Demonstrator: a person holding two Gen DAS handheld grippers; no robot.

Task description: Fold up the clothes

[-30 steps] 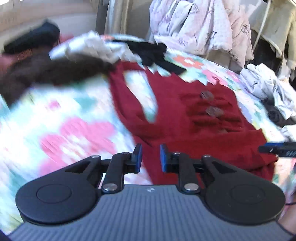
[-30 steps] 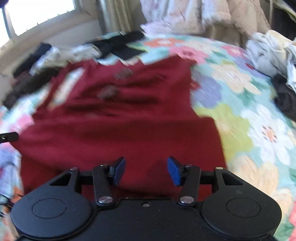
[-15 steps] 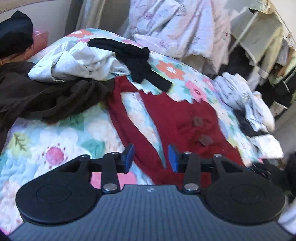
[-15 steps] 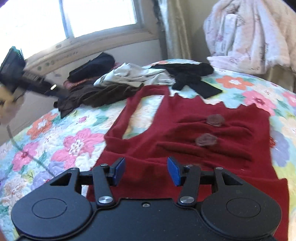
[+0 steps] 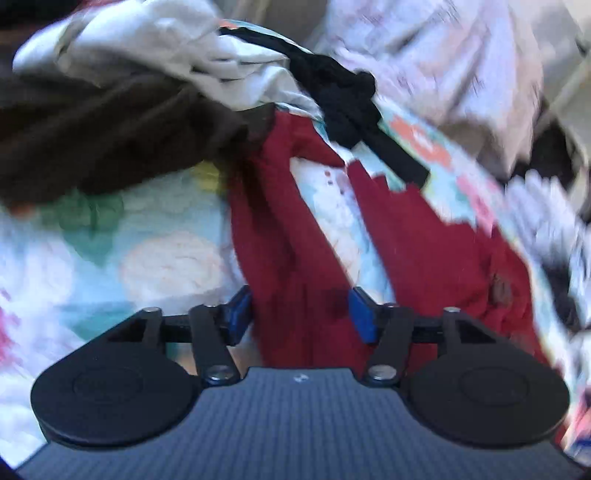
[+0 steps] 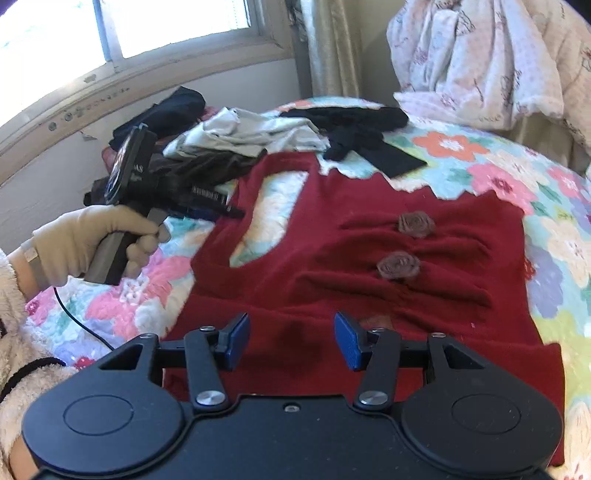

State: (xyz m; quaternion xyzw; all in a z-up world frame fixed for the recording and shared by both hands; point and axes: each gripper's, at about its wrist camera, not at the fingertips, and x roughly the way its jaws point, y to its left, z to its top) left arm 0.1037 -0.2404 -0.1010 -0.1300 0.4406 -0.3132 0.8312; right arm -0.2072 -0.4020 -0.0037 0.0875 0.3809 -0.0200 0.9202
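Left gripper [image 5: 301, 310] brought down over red top [image 5: 291, 266] strap, jaws opening, strap between; right gripper [image 6: 291, 339] parted, empty; grasp expected next.

Home bedroom: floral bedspread [image 6: 458, 173], window [image 6: 177, 26].

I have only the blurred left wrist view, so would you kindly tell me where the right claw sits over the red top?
Observer: The right claw hangs open over the near end of the red top, gripping nothing.
Operator: Thanks. Does the top lie flat?
Observer: Mostly flat on the quilt, gathered around two fabric roses.
Operator: And my left claw?
Observer: A gloved hand holds the left claw at the strap; its jaws are opening, strap showing between them, ungripped.
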